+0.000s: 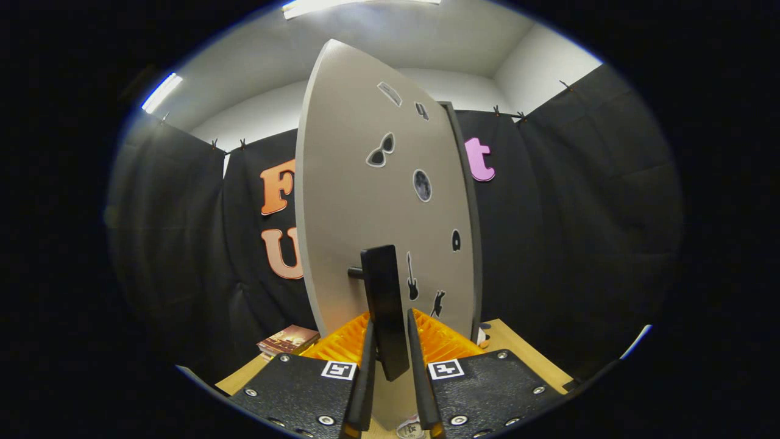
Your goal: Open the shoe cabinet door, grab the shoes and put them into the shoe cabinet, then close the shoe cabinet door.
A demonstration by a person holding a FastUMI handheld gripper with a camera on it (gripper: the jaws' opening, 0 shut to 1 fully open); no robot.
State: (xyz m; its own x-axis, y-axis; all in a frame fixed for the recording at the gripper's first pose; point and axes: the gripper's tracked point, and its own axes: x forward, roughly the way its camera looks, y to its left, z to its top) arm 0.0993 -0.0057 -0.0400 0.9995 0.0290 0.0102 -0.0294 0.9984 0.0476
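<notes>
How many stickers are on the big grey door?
7 on the cabinet door: two near its top, sunglasses and a round one mid-door, an oval, guitar and cat low, right of the handle. More may hide behind it.

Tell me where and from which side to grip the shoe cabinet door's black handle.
Grip the handle across its flat upright bar, coming straight on from the front of the door. A short post holds it off the panel, and the gripper fingers already flank its lower end.

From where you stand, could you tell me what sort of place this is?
Probably a recording booth: black cloth walls, a wooden table, and a grey cabinet door whose black handle sits between the gripper fingers.
</notes>
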